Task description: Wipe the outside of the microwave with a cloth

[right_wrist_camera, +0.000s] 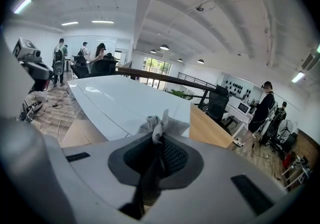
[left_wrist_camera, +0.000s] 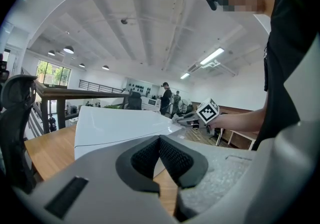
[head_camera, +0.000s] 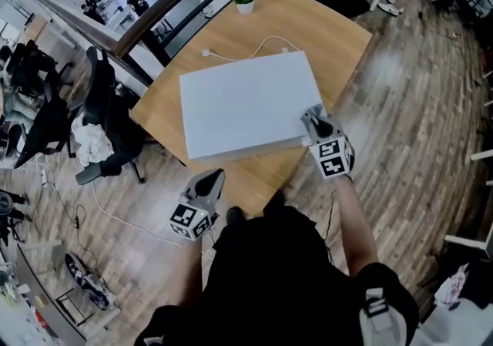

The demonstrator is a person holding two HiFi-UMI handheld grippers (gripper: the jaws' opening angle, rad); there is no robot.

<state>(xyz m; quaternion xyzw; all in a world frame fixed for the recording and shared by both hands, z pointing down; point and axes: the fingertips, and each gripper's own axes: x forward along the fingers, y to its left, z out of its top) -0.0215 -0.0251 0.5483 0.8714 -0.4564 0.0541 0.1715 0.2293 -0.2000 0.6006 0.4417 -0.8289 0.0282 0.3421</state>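
Evidently we are early or midway in the wiping, though nothing in the views marks which surfaces are already done. Our right gripper (head_camera: 312, 117) has its jaws clamped tight on a grey cloth (right_wrist_camera: 157, 125). The fabric bunches up above the pads and trails down between them. It sits at the near right corner of the microwave (head_camera: 246, 102), at the edge of the white top panel, so we judge the current step to be a pass over the top. The microwave lies square in the middle of the wooden table (head_camera: 331, 36), and its top looks glossy and free of obvious marks in the right gripper view. We cannot say from that whether the cloth has covered it. Our left gripper (head_camera: 212, 180) hangs low beside the near table edge, well apart from the microwave, with its pads closed together on nothing. By our reckoning the side walls, the face turned towards us and the back remain to be wiped, along with whatever part of the top is not yet covered. The free gripper could steady the microwave while we do so.
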